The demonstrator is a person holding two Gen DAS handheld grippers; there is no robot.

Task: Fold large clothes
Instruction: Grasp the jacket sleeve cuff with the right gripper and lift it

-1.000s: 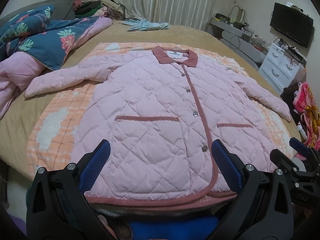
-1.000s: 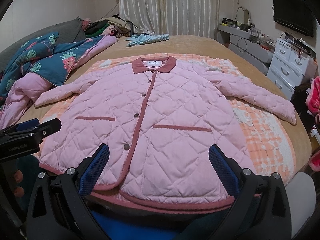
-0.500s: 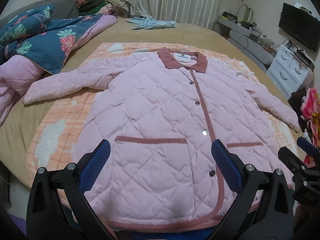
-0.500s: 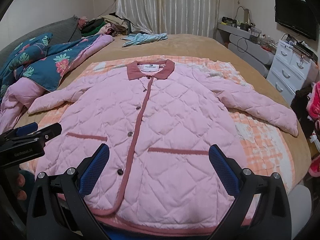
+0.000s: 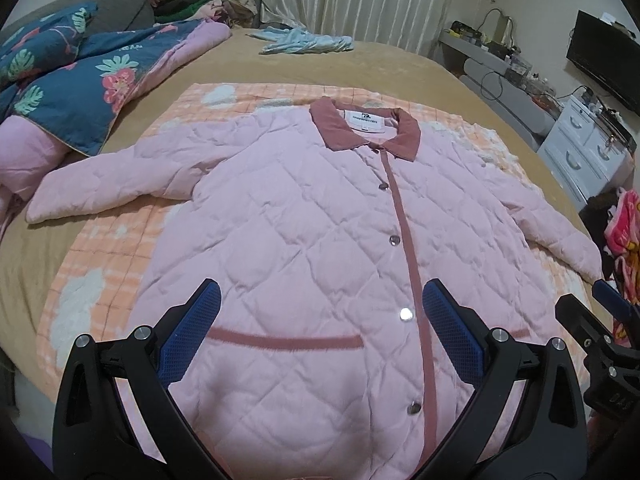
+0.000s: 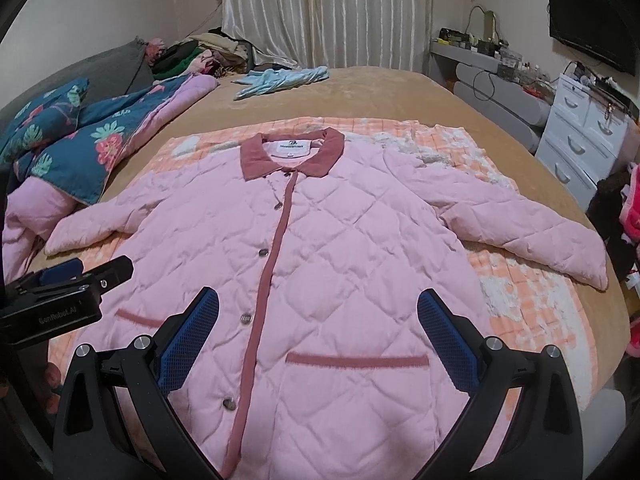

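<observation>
A pink quilted jacket [image 5: 304, 240] [image 6: 332, 264] with a dusty-red collar, placket and pocket trims lies flat and buttoned, front up, sleeves spread, on an orange checked blanket [image 5: 100, 280] [image 6: 532, 304] on the bed. My left gripper [image 5: 320, 320] hovers open over the jacket's lower left half, above the left pocket trim, holding nothing. My right gripper [image 6: 318, 324] hovers open over the lower right half near the right pocket trim, also holding nothing. Each gripper shows at the edge of the other's view: the right gripper [image 5: 600, 344] and the left gripper [image 6: 68, 292].
A blue floral quilt [image 5: 80, 80] [image 6: 80, 136] and pink bedding lie at the bed's left. A light blue garment [image 5: 304, 40] [image 6: 280, 78] lies at the far end, before the curtains. White drawers [image 5: 584, 148] [image 6: 580, 128], a TV [image 6: 592, 32] and a cluttered shelf stand at the right.
Both grippers have moved forward over the jacket, from its hem toward the pockets. The hem has dropped out of sight below. Both stay open and the jacket has not shifted.
</observation>
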